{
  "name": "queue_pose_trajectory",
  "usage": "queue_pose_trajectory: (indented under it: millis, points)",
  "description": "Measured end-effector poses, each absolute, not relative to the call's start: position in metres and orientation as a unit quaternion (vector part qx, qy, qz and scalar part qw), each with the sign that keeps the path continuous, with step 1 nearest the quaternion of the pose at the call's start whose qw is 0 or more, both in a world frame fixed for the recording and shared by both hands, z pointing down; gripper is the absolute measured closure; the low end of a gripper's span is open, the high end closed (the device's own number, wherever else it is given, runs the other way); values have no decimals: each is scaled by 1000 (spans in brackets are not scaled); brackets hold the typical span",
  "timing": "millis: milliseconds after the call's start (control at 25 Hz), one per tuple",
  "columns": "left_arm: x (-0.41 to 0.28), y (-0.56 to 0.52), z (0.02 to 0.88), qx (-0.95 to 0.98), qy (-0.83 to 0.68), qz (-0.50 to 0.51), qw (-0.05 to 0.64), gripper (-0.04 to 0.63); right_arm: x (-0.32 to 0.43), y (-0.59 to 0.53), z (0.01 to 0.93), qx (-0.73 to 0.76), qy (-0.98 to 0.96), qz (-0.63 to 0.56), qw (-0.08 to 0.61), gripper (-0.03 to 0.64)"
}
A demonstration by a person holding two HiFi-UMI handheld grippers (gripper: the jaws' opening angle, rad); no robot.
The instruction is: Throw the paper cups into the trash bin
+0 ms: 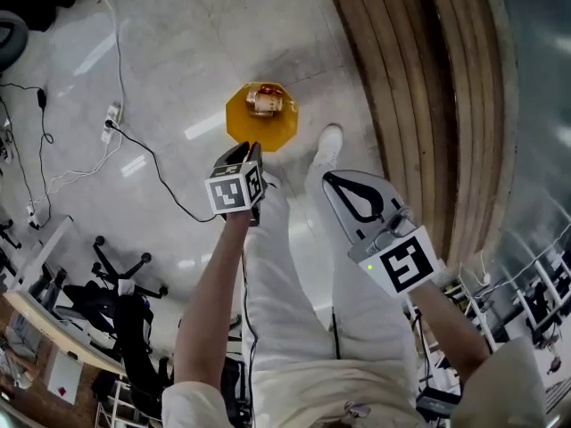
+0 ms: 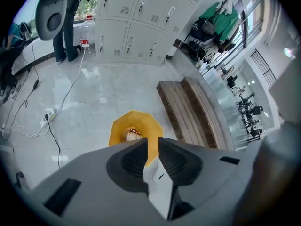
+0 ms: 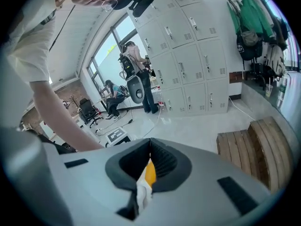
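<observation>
The trash bin (image 1: pixel 241 132) is orange-yellow, the paper cup (image 1: pixel 264 102) inside white and brown. The right-hand bench (image 1: pixel 419 78) has brown slats.

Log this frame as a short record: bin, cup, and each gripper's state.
bin: yellow trash bin on the floor, near a slatted wooden platform
cup: paper cup lying inside the bin
left gripper: pointing down at the bin, jaws apart, nothing between them
right gripper: jaws together, empty
</observation>
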State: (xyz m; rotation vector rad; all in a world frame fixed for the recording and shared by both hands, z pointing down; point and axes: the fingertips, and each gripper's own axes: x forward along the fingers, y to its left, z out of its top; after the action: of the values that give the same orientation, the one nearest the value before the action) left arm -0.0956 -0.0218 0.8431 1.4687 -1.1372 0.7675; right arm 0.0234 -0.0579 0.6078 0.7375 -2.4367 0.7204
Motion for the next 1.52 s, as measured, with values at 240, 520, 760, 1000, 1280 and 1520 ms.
queue_pose_trajectory:
  millis: [240,520,760,1000,1280,1520]
  points:
    - [-106,-7,773,594,-505,277,561,589,23,-47,532,270,-900,244,242,609]
    - [-105,29,695,596,-509,257,565,589,19,-33,458,249,-914,211,240,609]
    - [-88,57,608,644,-492,253,529,589,18,-28,384,249,-925,207,202,609]
    - [-64,58,503,718,-475,229,454,589,32,-20,318,247,-938,175,166,609]
    - [-48,55,374,781,-466,143,390,589,34,-3,257,234,-947,179,130,611]
    - [-54,47,269,807,-480,55,339,589,12,15,226,203,-948,231,85,610]
